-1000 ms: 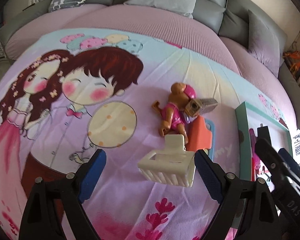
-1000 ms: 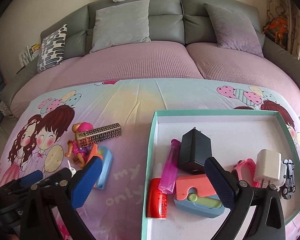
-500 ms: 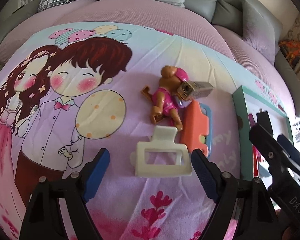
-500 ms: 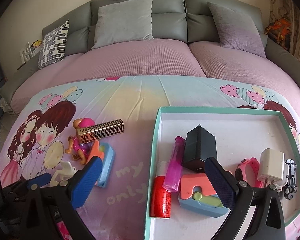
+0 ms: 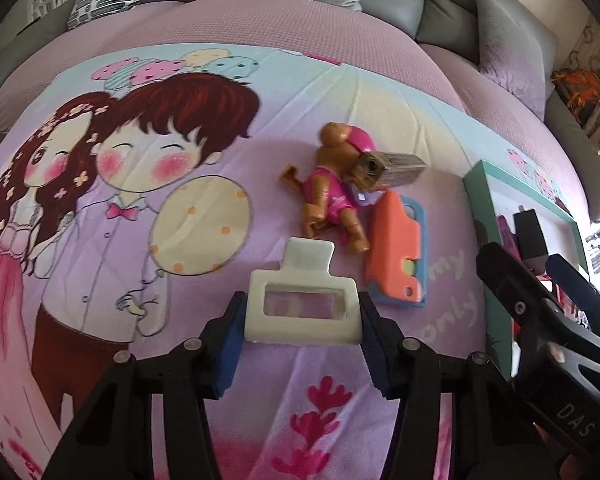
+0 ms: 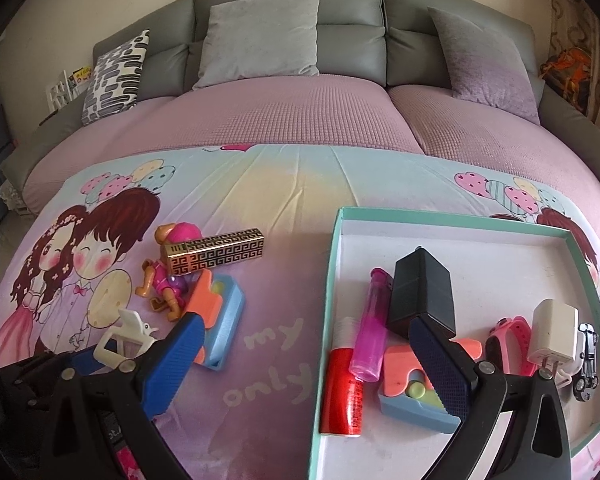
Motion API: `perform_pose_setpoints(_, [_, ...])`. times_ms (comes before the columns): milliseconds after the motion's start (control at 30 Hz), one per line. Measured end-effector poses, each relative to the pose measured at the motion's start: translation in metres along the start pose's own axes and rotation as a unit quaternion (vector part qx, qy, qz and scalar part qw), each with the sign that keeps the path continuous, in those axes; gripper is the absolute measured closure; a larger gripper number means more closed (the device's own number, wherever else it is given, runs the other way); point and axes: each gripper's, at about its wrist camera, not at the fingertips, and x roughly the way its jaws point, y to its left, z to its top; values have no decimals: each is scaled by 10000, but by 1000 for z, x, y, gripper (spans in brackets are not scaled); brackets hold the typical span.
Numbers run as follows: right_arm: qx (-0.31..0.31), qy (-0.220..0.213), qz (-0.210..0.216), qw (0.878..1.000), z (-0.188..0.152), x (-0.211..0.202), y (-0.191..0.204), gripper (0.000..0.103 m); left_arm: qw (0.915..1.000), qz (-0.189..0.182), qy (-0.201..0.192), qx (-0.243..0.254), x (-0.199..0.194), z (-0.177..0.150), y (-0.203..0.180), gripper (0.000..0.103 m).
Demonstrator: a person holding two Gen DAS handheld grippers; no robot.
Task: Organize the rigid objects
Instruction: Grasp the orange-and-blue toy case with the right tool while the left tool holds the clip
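A white hair clip lies flat on the cartoon-print sheet, between the blue pads of my left gripper. Its jaws are closing, and both pads touch the clip's sides. Just beyond lie a pink-and-brown pup figure, a gold patterned box resting on it, and an orange-and-blue toy. My right gripper hangs open with nothing between its fingers, over the left rim of the teal tray. In the right wrist view the clip shows at the lower left.
The tray holds a black charger, a pink tube, a red can, a white charger, a pink watch, a toy car and another orange-and-blue toy. Cushions and a grey sofa back stand behind.
My left gripper's fingers have drawn in from wide apart until they touch the clip's sides. The clip went from tilted to lying flat. The right gripper has hardly moved.
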Motion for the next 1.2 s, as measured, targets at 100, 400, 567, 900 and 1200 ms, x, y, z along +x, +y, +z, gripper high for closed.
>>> perform_pose_setpoints(100, [-92, -90, 109, 9999, 0, -1, 7, 0, 9997, 180, -33, -153, -3, 0, 12, 48])
perform_pose_setpoints(400, [-543, -96, 481, 9973, -7, 4, 36, 2, 9950, 642, -148, -745, -13, -3, 55, 48])
perform_pose_setpoints(567, [-690, 102, 571, 9959, -13, 17, 50, 18, 9942, 627, -166, -861, -15, -5, 61, 48])
perform_pose_setpoints(900, [-715, 433, 463, 9954, -17, 40, 55, 34, 9942, 669, -127, -833, -14, -5, 58, 48])
perform_pose_setpoints(1200, [-845, 365, 265, 9954, -19, 47, 60, 34, 9943, 748, -90, -756, -9, -3, 57, 48])
